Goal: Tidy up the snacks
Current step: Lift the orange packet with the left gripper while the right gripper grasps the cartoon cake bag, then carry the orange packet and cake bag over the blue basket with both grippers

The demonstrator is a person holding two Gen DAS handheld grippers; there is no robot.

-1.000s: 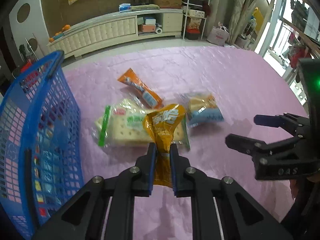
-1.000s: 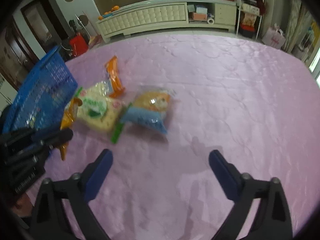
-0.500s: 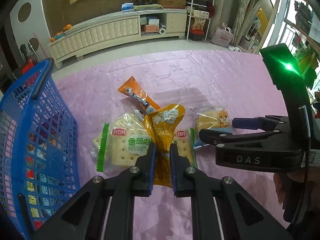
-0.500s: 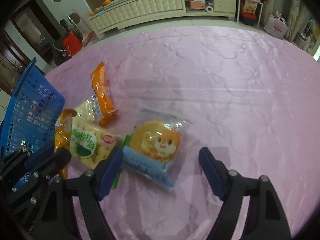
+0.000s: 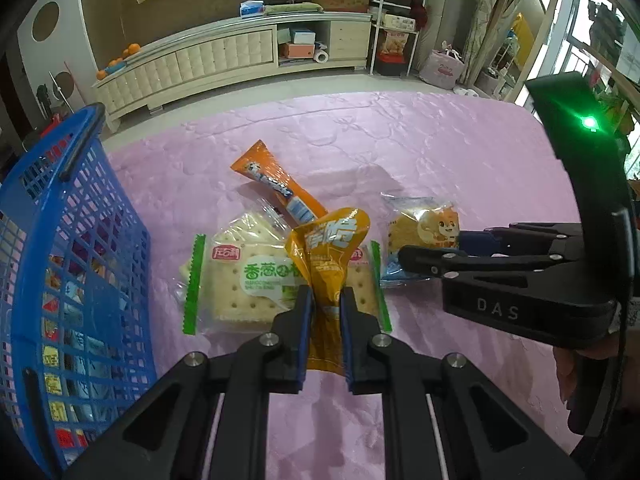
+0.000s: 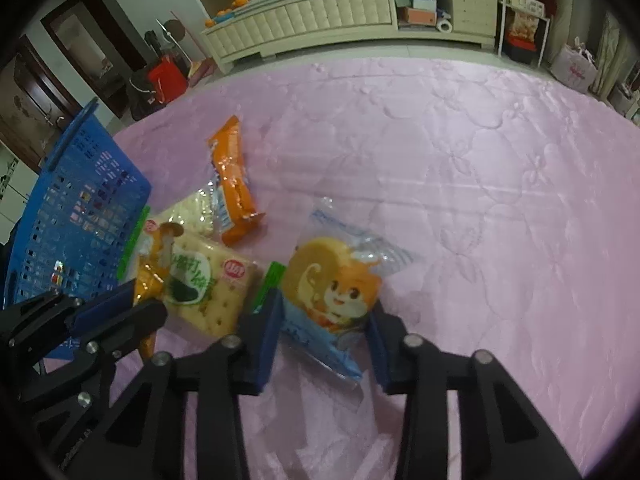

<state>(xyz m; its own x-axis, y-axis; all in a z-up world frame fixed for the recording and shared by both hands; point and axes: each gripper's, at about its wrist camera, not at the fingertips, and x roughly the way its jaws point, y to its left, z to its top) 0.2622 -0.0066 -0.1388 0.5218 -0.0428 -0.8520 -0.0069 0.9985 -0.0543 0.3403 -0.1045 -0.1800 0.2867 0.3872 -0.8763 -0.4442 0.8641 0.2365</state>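
Snacks scattered on the pink cloth (image 5: 460, 152), blue basket (image 5: 76, 264) at the left edge. Left gripper (image 5: 323, 300) clamped on the yellow-orange pouch (image 5: 332, 256), above the green-edged cracker pack (image 5: 248, 280). Right gripper (image 6: 326, 320) pinching the squirrel cake packet (image 6: 336, 280) on the cloth, just beside the crackers. Orange sausage stick (image 5: 276, 188) lying behind, untouched.

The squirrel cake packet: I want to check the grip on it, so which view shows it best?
The right wrist view: the squirrel cake packet lies whole between the right gripper, whose pads press its sides. In the left wrist view that gripper covers the packet's lower right part.
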